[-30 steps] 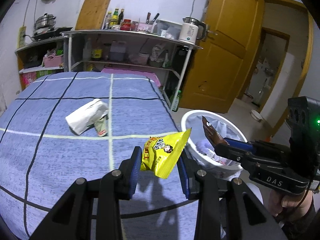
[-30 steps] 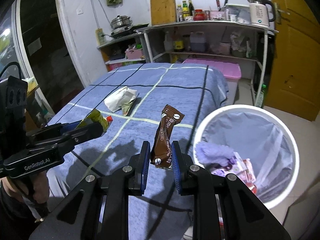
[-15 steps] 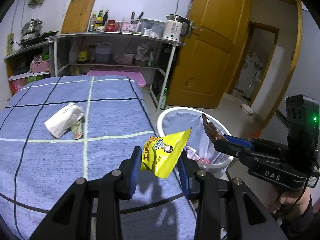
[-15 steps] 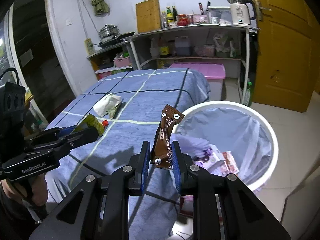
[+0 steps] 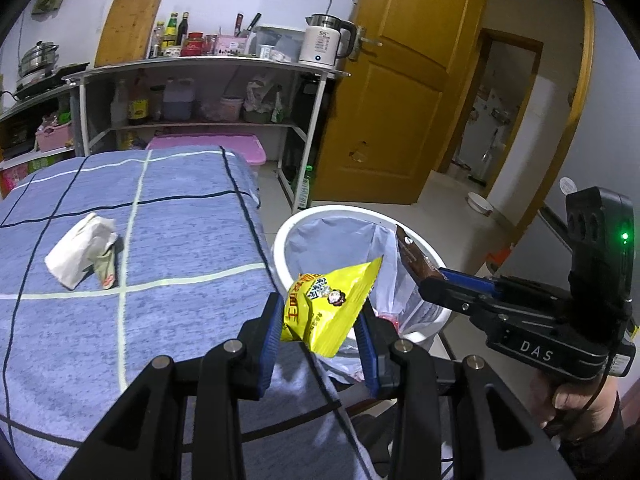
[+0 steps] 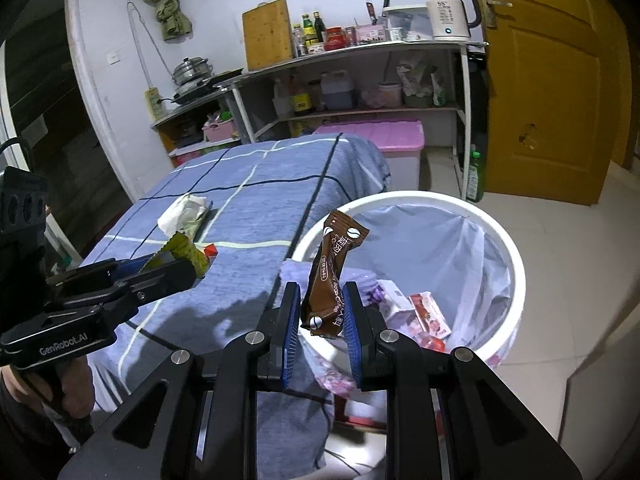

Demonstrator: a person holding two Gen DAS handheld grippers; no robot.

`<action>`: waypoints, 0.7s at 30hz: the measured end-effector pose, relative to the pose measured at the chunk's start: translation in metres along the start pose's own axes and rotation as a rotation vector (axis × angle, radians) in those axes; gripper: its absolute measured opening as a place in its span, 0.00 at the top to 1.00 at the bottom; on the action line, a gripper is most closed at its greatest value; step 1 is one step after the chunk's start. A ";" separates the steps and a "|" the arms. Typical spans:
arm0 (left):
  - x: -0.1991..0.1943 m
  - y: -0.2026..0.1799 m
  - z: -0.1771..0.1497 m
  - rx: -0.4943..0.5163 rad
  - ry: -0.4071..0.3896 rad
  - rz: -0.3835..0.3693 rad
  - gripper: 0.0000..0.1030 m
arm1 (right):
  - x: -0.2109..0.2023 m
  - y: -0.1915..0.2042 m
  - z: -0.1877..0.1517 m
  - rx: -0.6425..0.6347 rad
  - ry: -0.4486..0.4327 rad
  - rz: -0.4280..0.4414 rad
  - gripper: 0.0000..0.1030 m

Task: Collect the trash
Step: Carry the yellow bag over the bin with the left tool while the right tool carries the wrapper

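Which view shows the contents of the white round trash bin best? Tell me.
The right wrist view. It looks down into the white round trash bin, showing pink and red packets on its liner. The left wrist view shows the bin from the side, its inside mostly hidden by the yellow snack bag.

both wrist views look forward and down, close over the bed edge [image 5: 248, 216], sharing the bin [image 6: 516, 264].

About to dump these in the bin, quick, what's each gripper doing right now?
Left gripper: closed on the yellow snack packet.
Right gripper: closed on the brown coffee sachet.
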State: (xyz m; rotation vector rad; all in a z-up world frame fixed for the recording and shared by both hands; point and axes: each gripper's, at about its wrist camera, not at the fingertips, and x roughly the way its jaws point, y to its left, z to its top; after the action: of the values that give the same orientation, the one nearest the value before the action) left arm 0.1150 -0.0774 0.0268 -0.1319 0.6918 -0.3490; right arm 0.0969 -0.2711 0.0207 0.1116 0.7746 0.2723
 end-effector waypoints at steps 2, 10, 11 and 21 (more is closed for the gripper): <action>0.006 -0.002 0.002 0.004 0.007 -0.005 0.64 | 0.001 -0.004 -0.001 0.008 0.003 -0.005 0.78; 0.029 -0.012 0.008 0.021 0.031 -0.028 0.64 | 0.009 -0.026 -0.001 0.047 0.017 -0.029 0.78; 0.032 -0.013 0.009 0.022 0.034 -0.031 0.64 | 0.011 -0.029 -0.001 0.053 0.020 -0.032 0.78; 0.064 -0.020 0.017 0.035 0.068 -0.060 0.64 | 0.026 -0.052 -0.001 0.095 0.050 -0.054 0.78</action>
State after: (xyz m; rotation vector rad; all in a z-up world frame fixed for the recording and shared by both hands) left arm 0.1666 -0.1193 0.0061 -0.1079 0.7499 -0.4246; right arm 0.1239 -0.3141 -0.0081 0.1734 0.8390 0.1874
